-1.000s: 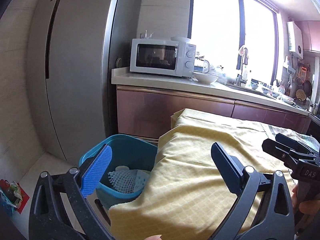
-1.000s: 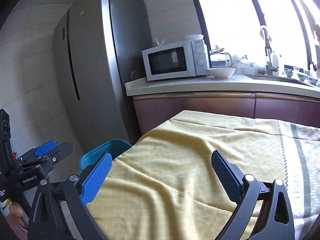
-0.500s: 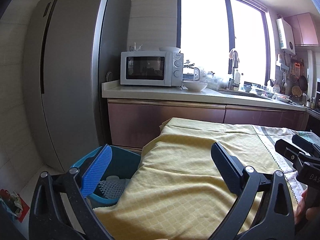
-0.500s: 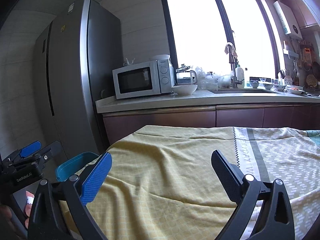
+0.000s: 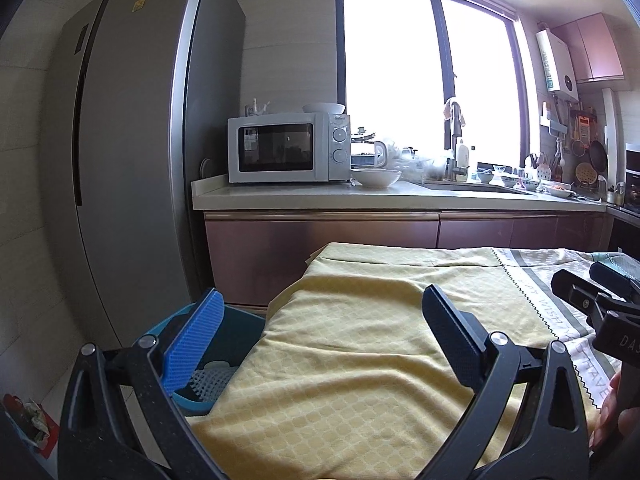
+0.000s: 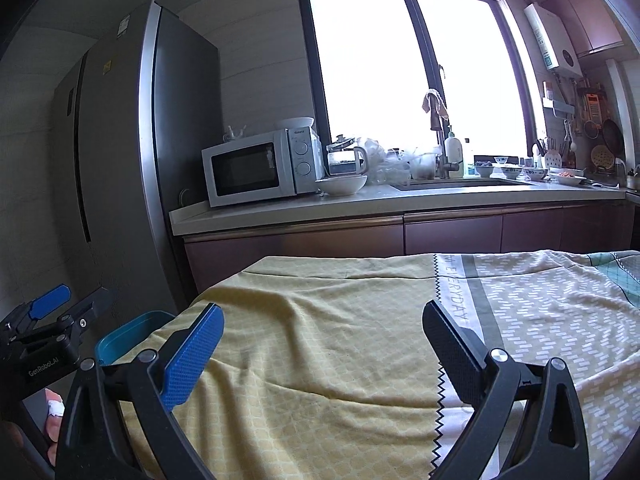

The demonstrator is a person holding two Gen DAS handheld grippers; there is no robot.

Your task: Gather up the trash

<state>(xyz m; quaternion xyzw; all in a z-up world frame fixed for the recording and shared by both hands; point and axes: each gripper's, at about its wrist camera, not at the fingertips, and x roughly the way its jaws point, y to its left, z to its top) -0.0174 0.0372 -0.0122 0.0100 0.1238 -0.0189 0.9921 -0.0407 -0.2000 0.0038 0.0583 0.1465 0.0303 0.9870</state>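
A blue trash bin [image 5: 236, 340] stands on the floor at the left end of the table; white foam netting [image 5: 212, 378] lies inside it. The bin's rim also shows in the right wrist view [image 6: 128, 336]. My left gripper [image 5: 320, 332] is open and empty above the table's left end, beside the bin. My right gripper [image 6: 324, 344] is open and empty over the yellow tablecloth [image 6: 320, 340]. Each gripper shows at the edge of the other's view: the right one [image 5: 600, 300] and the left one [image 6: 48, 320]. No trash shows on the table.
A tall steel fridge [image 5: 120, 160] stands at the left. Behind the table runs a counter [image 5: 360, 196] with a microwave [image 5: 288, 148], a white bowl [image 5: 376, 178], a kettle and a sink. A red wrapper [image 5: 24, 420] lies on the floor at the far left.
Both grippers have risen and tilted up, so the views show more of the counter and window and less of the bin. Both stay open and empty.
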